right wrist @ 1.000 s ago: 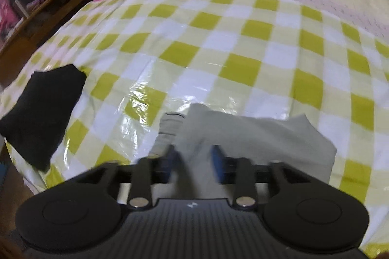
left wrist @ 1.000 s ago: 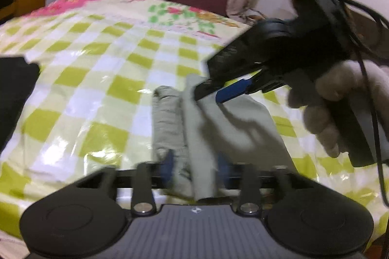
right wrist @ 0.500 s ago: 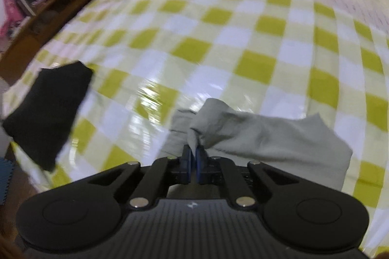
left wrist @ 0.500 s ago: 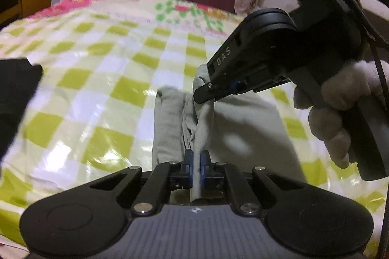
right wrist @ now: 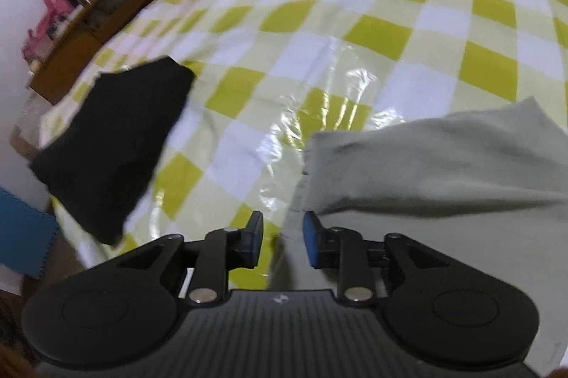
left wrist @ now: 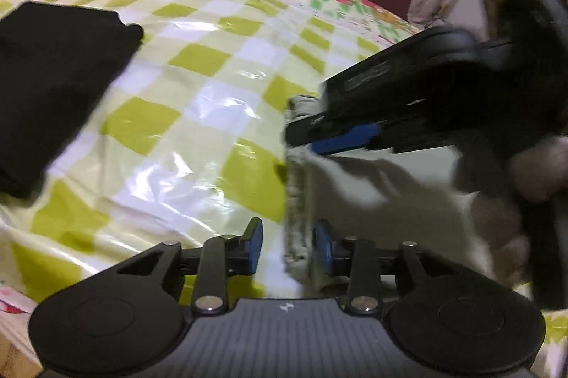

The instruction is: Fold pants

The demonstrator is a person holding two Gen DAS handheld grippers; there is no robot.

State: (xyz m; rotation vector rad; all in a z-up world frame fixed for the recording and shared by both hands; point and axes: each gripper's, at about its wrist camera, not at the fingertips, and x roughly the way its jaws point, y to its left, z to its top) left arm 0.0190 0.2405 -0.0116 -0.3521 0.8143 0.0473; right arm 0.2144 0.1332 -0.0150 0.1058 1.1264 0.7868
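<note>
Bed: checked cover. Black cloth folded, well left of the pants. Pants now lie flat as a folded grey stack; half a second ago both grippers pinched a raised edge. Left gripper and right gripper have let go, fingers moderately apart, holding nothing. This fold looks done.

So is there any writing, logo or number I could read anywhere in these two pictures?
No text is readable.
Pale label strip on the side of the right tongs, seen from the left camera: too blurred to read.
Small white emblem on each black ribbed tongs body: a symbol, no letters.
Green-checked bedsheet: no writing.
</note>
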